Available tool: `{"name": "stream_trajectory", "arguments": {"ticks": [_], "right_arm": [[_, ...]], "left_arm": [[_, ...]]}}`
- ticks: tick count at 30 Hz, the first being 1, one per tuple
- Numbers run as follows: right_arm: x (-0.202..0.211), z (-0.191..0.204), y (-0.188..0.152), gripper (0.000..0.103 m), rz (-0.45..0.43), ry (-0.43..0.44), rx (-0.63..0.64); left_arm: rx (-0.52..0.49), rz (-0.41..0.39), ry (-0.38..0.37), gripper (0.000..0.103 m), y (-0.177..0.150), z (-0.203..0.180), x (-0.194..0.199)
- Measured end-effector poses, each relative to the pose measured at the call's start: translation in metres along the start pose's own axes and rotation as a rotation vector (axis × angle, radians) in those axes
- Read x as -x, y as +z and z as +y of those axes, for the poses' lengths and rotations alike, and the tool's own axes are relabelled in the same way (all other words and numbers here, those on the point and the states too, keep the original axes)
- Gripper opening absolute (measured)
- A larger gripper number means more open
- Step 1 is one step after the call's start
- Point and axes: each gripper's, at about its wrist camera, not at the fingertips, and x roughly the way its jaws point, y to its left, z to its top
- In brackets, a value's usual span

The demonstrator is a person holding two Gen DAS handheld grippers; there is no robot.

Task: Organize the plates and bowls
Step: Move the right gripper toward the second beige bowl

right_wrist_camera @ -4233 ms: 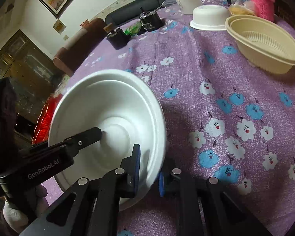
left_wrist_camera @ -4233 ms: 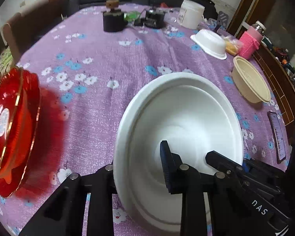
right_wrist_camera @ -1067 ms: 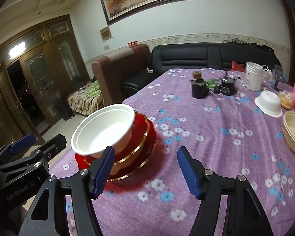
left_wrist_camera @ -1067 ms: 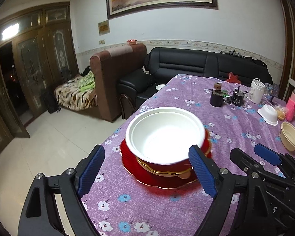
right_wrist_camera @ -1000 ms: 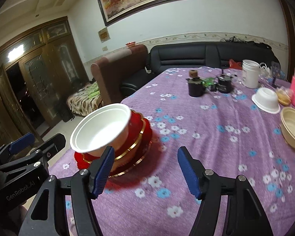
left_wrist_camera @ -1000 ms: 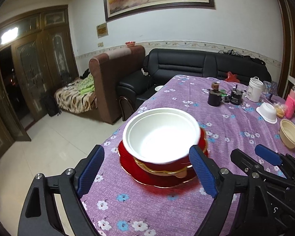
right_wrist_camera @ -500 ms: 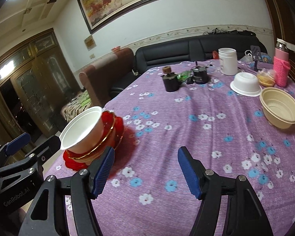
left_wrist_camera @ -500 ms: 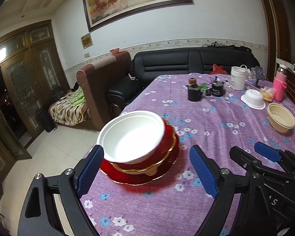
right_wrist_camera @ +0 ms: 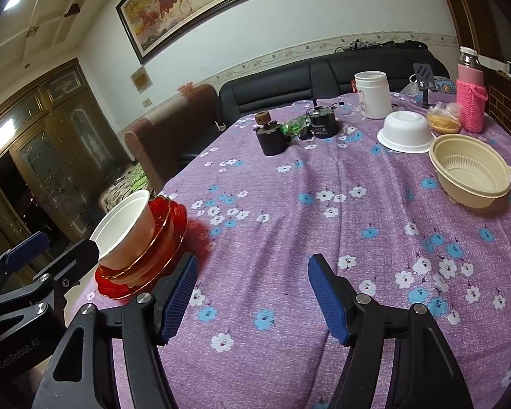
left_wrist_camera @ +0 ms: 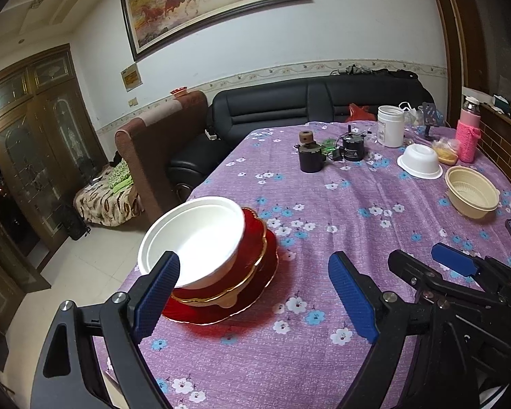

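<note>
A desk [left_wrist_camera: 340, 204] covered in a purple cloth with blue and white flowers filled both views. Near its left edge sat a stack: a large white bowl [left_wrist_camera: 190, 238] tilted inside a red bowl with a gold rim [left_wrist_camera: 252, 255], which rested on a red plate [left_wrist_camera: 255, 293]. The left tongs [left_wrist_camera: 252, 293] stood wide open with nothing between their blue pads, the left pad showing in front of the white bowl's near side and the right pad over bare cloth. The right tongs [right_wrist_camera: 252, 298] were also wide open and empty, hovering over the flowered cloth to the right of the stack; the same white bowl [right_wrist_camera: 126, 228] and red dishes appeared at the left of that view, beside the black body of the left tongs. On the far right side of the desk, well apart from the stack, a cream ribbed bowl [right_wrist_camera: 470, 173] stood upright, and just behind it a small white bowl [right_wrist_camera: 405, 131] lay upside down. Further back were a white jar [right_wrist_camera: 373, 93], a pink-sleeved bottle [right_wrist_camera: 471, 99], a dark pot with a wooden knob [right_wrist_camera: 271, 136] and a black round device [right_wrist_camera: 322, 122]. Beyond the desk stood a black sofa [left_wrist_camera: 306, 105], a brown armchair [left_wrist_camera: 153, 150] and a framed horse painting [left_wrist_camera: 214, 3] on the white wall.
</note>
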Motion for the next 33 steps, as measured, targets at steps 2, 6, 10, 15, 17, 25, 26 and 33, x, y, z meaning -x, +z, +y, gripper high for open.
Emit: {"name": "stream_trajectory", "arguments": {"ticks": [2,6,10,15,17,25,26,33], "right_arm": [[0.0,-0.002,0.0,0.072,0.001,0.0,-0.005],[-0.002,-0.006,0.0,0.072,0.004,-0.001,-0.009],[-0.004,-0.01,0.0,0.072,0.01,-0.002,-0.016],[-0.007,-0.014,0.001,0.072,0.017,-0.003,-0.022],[-0.008,-0.015,0.001,0.072,0.019,-0.004,-0.026],[-0.015,-0.025,0.001,0.072,0.034,-0.002,-0.045],[-0.016,-0.026,0.001,0.072,0.036,-0.002,-0.048],[-0.024,-0.038,0.0,0.072,0.053,-0.002,-0.077]], "left_arm": [[-0.003,0.002,-0.004,0.089,0.001,-0.002,-0.001],[-0.012,0.008,-0.013,0.089,0.001,-0.007,-0.003],[-0.023,0.015,-0.018,0.089,0.002,-0.01,-0.006],[-0.03,0.024,-0.021,0.089,0.003,-0.014,-0.01],[-0.031,0.029,-0.025,0.089,0.003,-0.016,-0.013],[-0.044,0.052,-0.032,0.089,0.001,-0.024,-0.024],[-0.046,0.055,-0.033,0.089,0.002,-0.024,-0.025],[-0.063,0.074,-0.035,0.089,0.003,-0.035,-0.035]]}}
